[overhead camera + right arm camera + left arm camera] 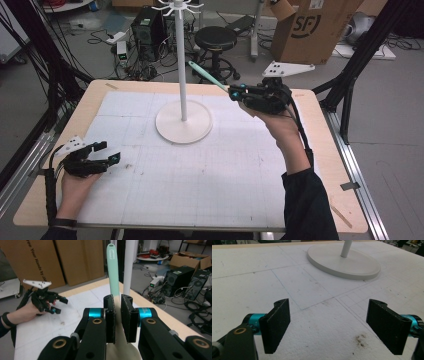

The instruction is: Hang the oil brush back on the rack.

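A mint-green utensil (207,76) is clamped in the right gripper (239,93) above the table's (320,150) far right edge, near the white stand (183,75). The left gripper (102,152) is held wide at the near-left edge. A collision with the pole could knock the utensil loose.

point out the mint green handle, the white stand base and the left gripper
mint green handle (113,270), right gripper view, middle of its shaft above the jaws
white stand base (172,128), high view, bare disc left of the pole
left gripper (108,152), high view, midway between its open fingertips
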Available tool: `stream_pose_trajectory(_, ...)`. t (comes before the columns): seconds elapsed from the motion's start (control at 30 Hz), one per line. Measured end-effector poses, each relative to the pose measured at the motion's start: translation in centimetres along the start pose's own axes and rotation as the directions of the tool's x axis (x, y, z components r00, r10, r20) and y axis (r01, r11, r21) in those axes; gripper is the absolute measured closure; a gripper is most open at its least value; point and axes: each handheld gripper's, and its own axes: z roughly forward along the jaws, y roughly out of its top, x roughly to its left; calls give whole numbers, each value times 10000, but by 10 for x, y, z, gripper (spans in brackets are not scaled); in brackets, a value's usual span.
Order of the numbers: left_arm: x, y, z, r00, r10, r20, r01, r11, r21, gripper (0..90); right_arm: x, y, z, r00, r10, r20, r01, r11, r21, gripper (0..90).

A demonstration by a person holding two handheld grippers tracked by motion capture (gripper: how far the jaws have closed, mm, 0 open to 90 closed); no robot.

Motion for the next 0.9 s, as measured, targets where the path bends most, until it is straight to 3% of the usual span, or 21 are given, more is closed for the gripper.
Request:
stream_pose_trajectory(0.57,0,0,0,10000,-4,-26,4,10000,-11,203,-7,46,-17,9985,14,540,17,9984,-564,830)
stream_pose_trajectory(0.9,0,0,0,10000,6,-12,-6,10000,13,204,-15,63,-26,9972,114,734,-45,9957,-929,829)
